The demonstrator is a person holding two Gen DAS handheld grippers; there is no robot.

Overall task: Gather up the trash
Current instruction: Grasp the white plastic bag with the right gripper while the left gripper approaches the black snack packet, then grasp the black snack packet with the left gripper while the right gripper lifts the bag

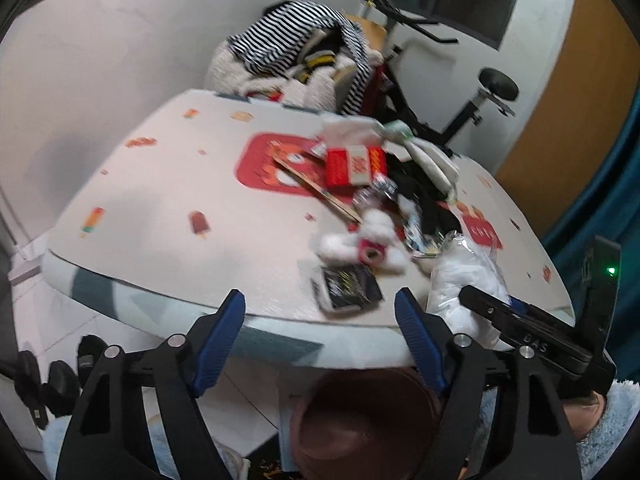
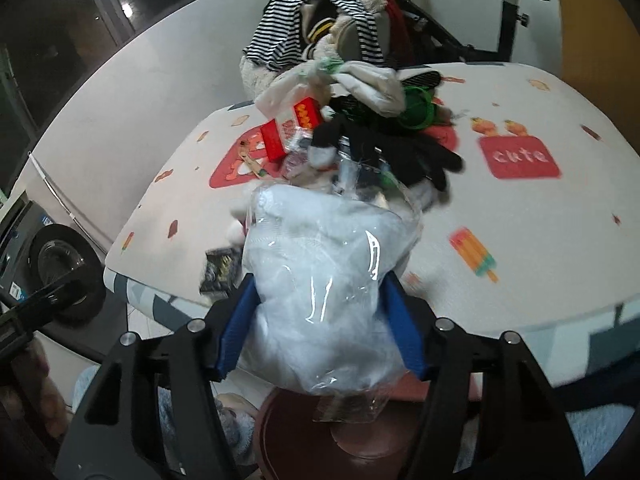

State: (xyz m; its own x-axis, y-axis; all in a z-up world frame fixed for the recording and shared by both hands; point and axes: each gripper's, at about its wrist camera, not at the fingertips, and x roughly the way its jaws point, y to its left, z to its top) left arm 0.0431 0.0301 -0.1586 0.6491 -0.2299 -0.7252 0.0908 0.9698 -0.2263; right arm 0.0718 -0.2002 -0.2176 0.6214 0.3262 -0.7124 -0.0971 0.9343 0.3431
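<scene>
right claw (image 2: 320, 320): clamped on clear bag (image 2: 320, 280) of white stuff, above brown bin (image 2: 340, 436), likely for dropping | left claw (image 1: 320, 344): wide, empty, at table (image 1: 160, 200) edge | more trash: mid-table pile (image 1: 380, 184)

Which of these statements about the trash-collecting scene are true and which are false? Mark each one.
1. The right claw has a clear plastic bag between its fingers. True.
2. The left claw grips the black packet. False: nothing is between its fingers.
3. The tablecloth shows ice lollies. True.
4. The striped garment lies flat on the table. False: it is heaped behind the table.
</scene>
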